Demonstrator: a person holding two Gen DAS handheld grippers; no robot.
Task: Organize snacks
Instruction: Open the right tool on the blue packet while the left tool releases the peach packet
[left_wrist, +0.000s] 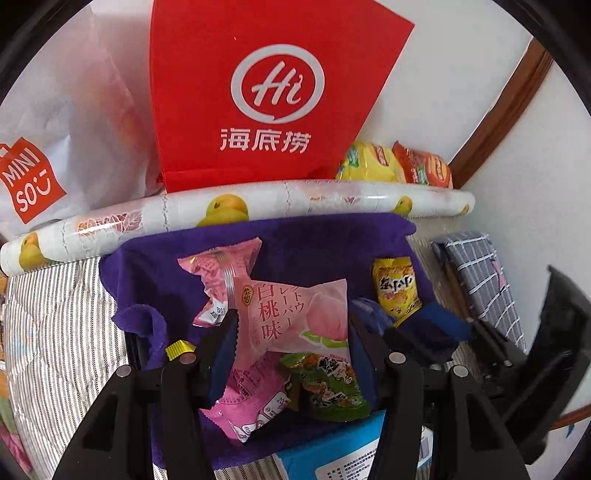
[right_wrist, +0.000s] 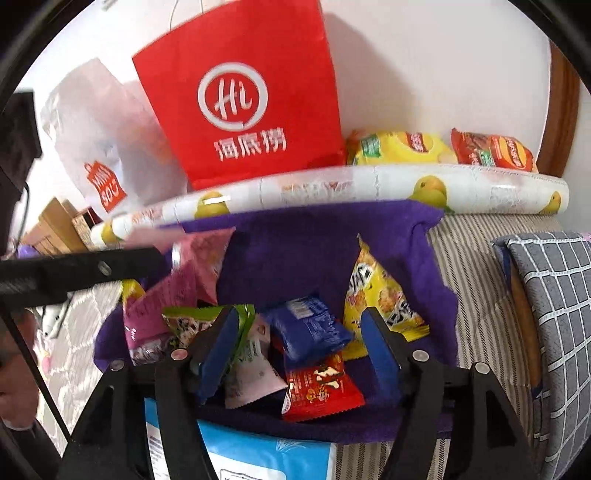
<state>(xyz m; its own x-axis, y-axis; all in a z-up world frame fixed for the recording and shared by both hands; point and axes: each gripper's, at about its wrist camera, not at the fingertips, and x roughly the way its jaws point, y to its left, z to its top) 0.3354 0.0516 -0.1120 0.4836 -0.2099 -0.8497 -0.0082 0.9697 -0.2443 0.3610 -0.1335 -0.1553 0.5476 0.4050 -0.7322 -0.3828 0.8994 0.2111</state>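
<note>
My left gripper (left_wrist: 291, 328) clamps the pink peach packet (left_wrist: 291, 317); my right gripper (right_wrist: 299, 332) stands apart over the blue packet (right_wrist: 308, 326) (purple cloth (right_wrist: 295, 236) beneath).

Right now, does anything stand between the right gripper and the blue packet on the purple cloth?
Nothing visible does. The blue packet lies directly between the right gripper's open fingers; the green packet and red packet only sit beside it.

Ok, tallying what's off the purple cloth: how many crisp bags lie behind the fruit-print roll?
2. A yellow bag sits beside the red paper bag; a red-orange bag lies to its right, by the wooden frame. Others may be hidden behind that paper bag.
</note>
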